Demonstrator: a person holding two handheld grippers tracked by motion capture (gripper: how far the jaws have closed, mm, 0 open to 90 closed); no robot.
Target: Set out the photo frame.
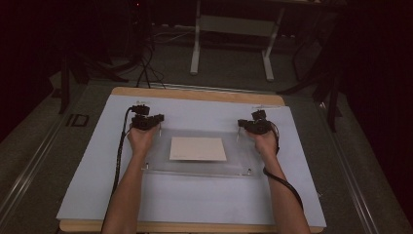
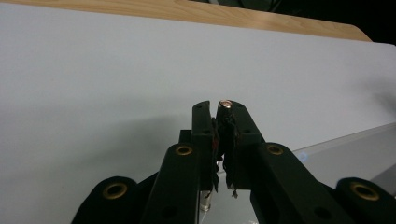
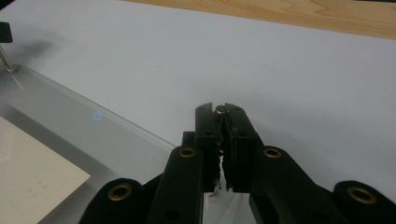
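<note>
From the high view, the wooden-edged bench [image 1: 195, 94] carried a pale blue-grey sheet [image 1: 195, 200] over most of its top, and on that sheet lay one clear acrylic plate [image 1: 195, 166] standing on small metal posts, near the sheet's middle. One cream rectangular card [image 1: 198, 148] lay under or on the plate's centre; which, I could not tell. Two forearms came in from the bench's near edge. The left gripper [image 1: 155, 127] stood at the plate's far left corner, the right gripper [image 1: 242, 129] at its far right corner.

The gripper views gave what the high view could not. In the left gripper view, the left gripper [image 2: 219, 108] had its two black jaws clenched on a small metal pin [image 2: 226, 103] with a coppery round head, with the plate's edge [image 2: 341, 144] running off to the right. In the right gripper view, the right gripper [image 3: 222, 111] was likewise clamped on a second small metal pin [image 3: 222, 110], and the card's corner [image 3: 42, 177] lay at lower left beneath the plate [image 3: 112, 135]. Far off at the upper left, a thin metal post [image 3: 9, 65] stood at the plate's other corner.
</note>
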